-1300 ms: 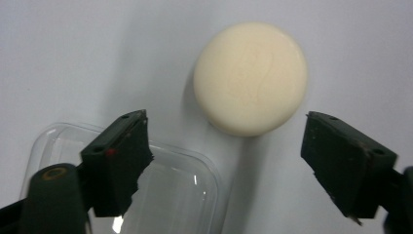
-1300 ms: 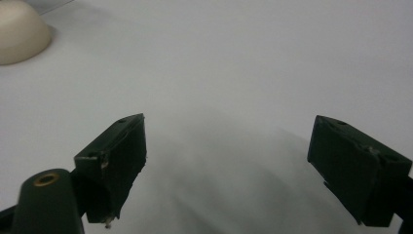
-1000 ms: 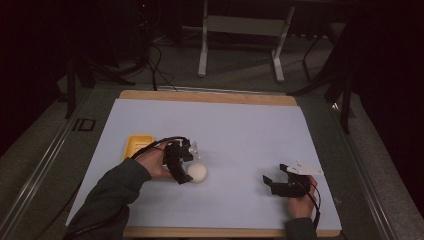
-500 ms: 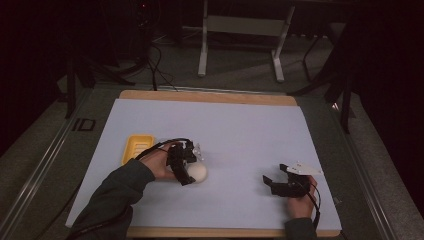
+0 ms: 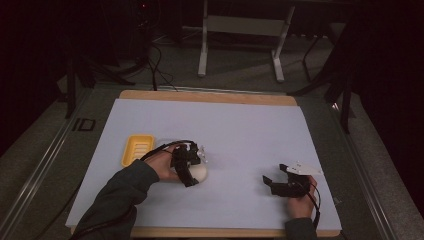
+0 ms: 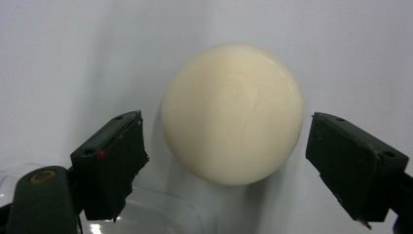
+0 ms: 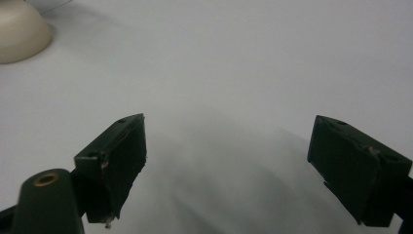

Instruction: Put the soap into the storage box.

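A cream round soap bar (image 6: 233,113) lies on the white table sheet (image 5: 240,135); in the high view the soap bar (image 5: 199,173) sits left of centre. My left gripper (image 6: 229,165) stands open just above it, one jaw on each side with a gap to the soap. In the high view the left gripper (image 5: 189,170) hovers over the soap. My right gripper (image 5: 274,182) rests open near the front right with nothing between its jaws. In the right gripper view the right gripper (image 7: 234,165) faces bare sheet, and the soap bar (image 7: 19,29) shows at the top left corner.
A yellow soap dish (image 5: 137,149) lies on the sheet just left of the person's left hand. A clear plastic piece (image 6: 146,214) shows under the left gripper's jaws. The wooden table edge (image 5: 210,96) runs along the back; metal stand legs (image 5: 202,45) stand beyond.
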